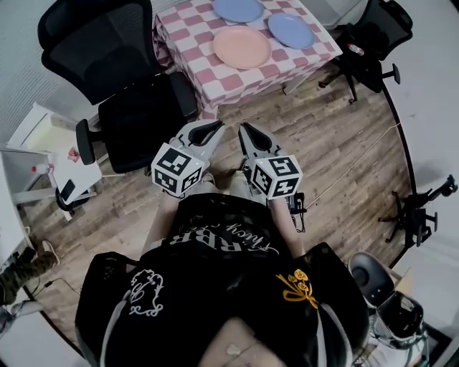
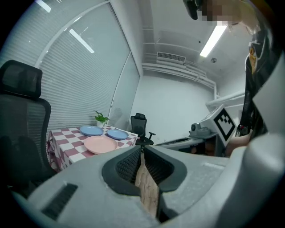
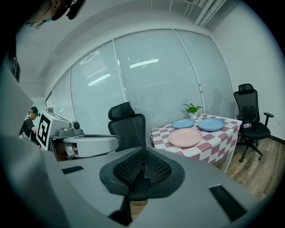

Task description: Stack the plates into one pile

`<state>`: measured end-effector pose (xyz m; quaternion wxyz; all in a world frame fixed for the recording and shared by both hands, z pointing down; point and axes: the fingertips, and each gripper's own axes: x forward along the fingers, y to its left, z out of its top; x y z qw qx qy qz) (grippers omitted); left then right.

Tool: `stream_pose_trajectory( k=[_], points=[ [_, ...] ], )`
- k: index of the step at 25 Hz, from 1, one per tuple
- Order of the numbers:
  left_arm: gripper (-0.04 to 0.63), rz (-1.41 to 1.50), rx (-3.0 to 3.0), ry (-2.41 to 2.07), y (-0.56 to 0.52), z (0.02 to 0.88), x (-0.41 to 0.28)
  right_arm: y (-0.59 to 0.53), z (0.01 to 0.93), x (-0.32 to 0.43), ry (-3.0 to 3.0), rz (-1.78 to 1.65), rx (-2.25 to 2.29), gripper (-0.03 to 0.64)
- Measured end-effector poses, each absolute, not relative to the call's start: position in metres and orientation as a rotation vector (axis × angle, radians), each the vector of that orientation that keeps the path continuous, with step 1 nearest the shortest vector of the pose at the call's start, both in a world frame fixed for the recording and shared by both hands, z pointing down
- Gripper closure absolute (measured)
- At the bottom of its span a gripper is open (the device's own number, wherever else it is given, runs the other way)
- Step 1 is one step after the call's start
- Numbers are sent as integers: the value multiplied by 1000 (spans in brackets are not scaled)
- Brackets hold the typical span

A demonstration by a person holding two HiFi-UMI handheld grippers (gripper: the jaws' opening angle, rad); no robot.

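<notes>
A pink plate [image 1: 242, 46] lies at the near side of a table with a pink-and-white checked cloth [image 1: 201, 32]; two blue plates [image 1: 239, 9] [image 1: 290, 30] lie behind it, all apart. The pink plate [image 2: 100, 144] [image 3: 185, 137] and the blue plates [image 2: 91, 130] [image 2: 117, 134] [image 3: 183, 124] [image 3: 211, 124] show in both gripper views. My left gripper [image 1: 211, 130] and right gripper [image 1: 247, 132] are held side by side close to my body, well short of the table. Both are shut with nothing between the jaws.
A black office chair [image 1: 118, 64] stands left of the table, between me and it. Another black chair [image 1: 373, 36] stands at the table's right. A small potted plant [image 3: 192, 109] sits at the table's far edge. Tripod legs [image 1: 416, 208] stand on the wooden floor at right.
</notes>
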<state>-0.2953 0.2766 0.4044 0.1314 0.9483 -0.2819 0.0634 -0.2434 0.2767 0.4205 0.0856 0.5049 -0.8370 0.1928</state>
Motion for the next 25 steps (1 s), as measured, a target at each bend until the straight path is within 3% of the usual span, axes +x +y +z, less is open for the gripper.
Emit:
stream_pose_trajectory(
  k=[10, 25],
  points=[
    [565, 236, 2734, -820, 252, 413, -253, 252, 432, -198, -2501, 649, 1509, 586],
    [565, 249, 2658, -981, 198, 413, -142, 197, 433, -71, -2558, 650, 1392, 586]
  ],
)
